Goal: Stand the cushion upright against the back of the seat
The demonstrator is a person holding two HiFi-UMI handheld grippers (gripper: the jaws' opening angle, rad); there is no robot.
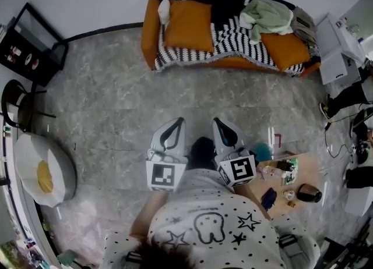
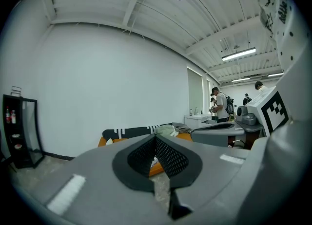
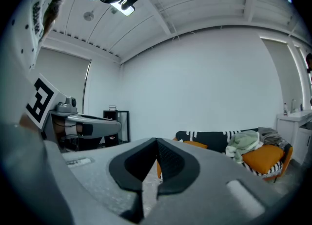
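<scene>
An orange cushion (image 1: 187,24) is seen at the left end of a sofa (image 1: 149,43), on a black-and-white striped throw (image 1: 233,36). It appears to lie slumped on the seat, though how steeply cannot be judged from above. A second orange cushion (image 1: 285,49) sits at the right end, beside a crumpled green garment (image 1: 267,17); which of the two is meant is not settled, but the left one is judged likelier.

The left gripper (image 1: 175,123) and right gripper (image 1: 218,123) are held side by side, well apart from the sofa and aimed towards it. Both pairs of jaws are pressed together with nothing between them.

The gap is to be closed first and the jaws spread before contact. The cushion is best taken by its two upper corners, one per gripper, raised until its lower edge is planted on the seat, then leaned back against the backrest. The throw should not be pinched along with the fabric, or it may be dragged off.

A grey marbled floor (image 1: 116,105) runs to a white wall (image 1: 87,0). A black cabinet (image 1: 32,43) stands at left and a low cluttered counter (image 1: 303,172) at right
</scene>
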